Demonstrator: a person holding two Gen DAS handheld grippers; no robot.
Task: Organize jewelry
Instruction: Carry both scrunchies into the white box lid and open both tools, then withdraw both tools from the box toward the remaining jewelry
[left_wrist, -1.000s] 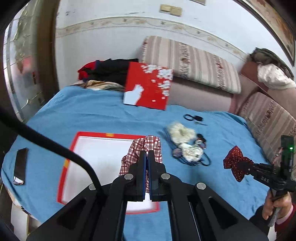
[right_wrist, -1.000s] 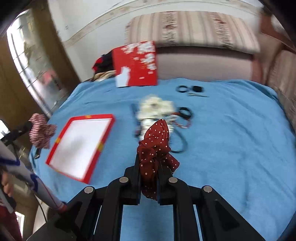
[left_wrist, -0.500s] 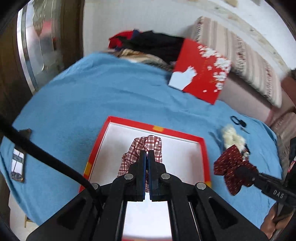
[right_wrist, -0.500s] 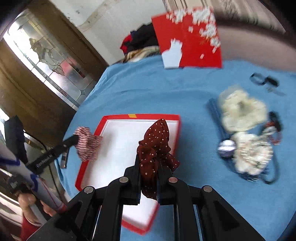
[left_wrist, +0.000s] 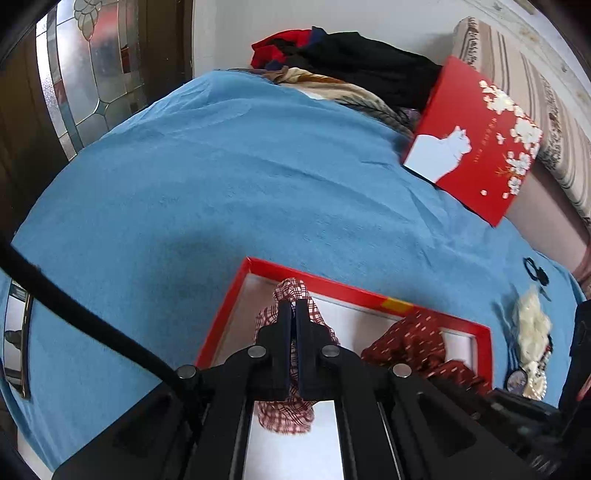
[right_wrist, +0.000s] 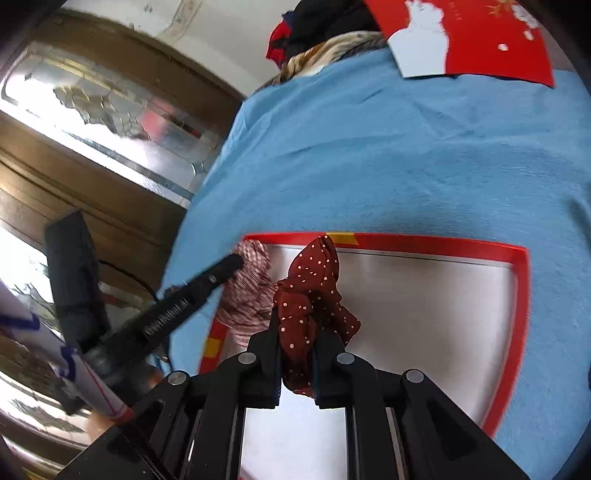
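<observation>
L gripper (left_wrist: 294, 310) is clamped tight on a red-and-white plaid fabric scrunchie (left_wrist: 286, 406), hanging over the near-left part of the shallow red-rimmed white box tray (left_wrist: 369, 295). R gripper (right_wrist: 295, 325) pinches a dark red white-dotted fabric scrunchie (right_wrist: 314, 284) w/ a narrow gap, also above the tray's white floor, beside the plaid one. Tray lies on a blue cloth-covered surface (left_wrist: 221, 177). Red box lid w/ white cat & blossoms (left_wrist: 476, 144) leans at the far side, next to a pile of dark clothes (left_wrist: 354, 62). Cream scrunchies & a bead string (left_wrist: 532, 332) lie just right of the tray. Black phone (left_wrist: 16, 343) at the left edge.
</observation>
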